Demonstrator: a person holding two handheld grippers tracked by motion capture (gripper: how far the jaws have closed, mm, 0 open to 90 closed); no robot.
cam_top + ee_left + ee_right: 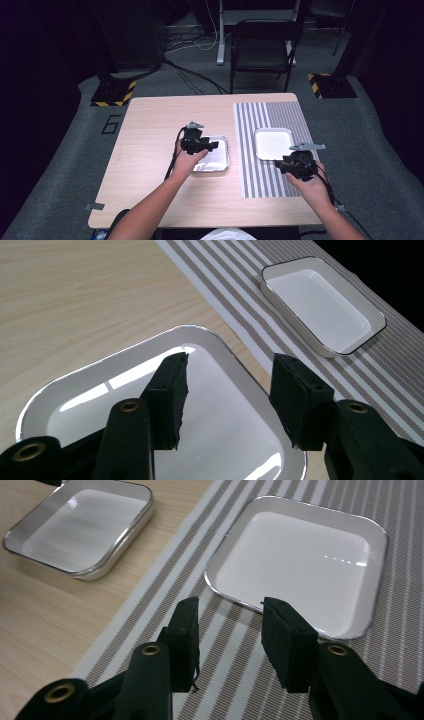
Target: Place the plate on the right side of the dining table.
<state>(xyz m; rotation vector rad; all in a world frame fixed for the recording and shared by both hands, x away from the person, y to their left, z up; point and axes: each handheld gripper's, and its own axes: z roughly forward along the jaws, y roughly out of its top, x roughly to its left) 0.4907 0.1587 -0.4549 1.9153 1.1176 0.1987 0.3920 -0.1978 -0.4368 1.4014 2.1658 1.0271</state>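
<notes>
**Ana:** Over the near half of the worktop [150, 165] I count two trays and two grippers. A shiny metal tray [216, 156] lies on the bare wood, and a white tray [273, 143] lies on the striped mat [260, 175] to its right. The trays are apart, with the mat's edge running between them.

**Ben:** And the left gripper [230, 390]?

**Ana:** It hangs over the metal tray with its jaws partly apart and nothing between them. In the left gripper view one jaw is over the tray's floor and the other over its rim. I can't tell whether either touches the metal.

**Ben:** The right gripper [227, 640]?

**Ana:** It sits over the mat, just short of the white tray's near rim. Its jaws are a moderate gap apart and also empty.

**Ben:** What could go wrong from here?

**Ana:** I'd judge both trays slippery. The rims are thin, smooth and sloped, so a grip that catches only the lip could slide off, or tip the tray as it lifts. The metal tray rests on bare wood, so a nudge from a jaw could skate it away before the jaws close.

**Ben:** And on the mat side?

**Ana:** A jaw coming in low could snag the woven mat and drag it, and the white tray would go with it. If both trays are pulled inward together, their rims could knock.

**Ben:** Anything else on the worktop?

**Ana:** No, both trays look empty. One chair [265, 47] stands beyond the far edge.
</notes>
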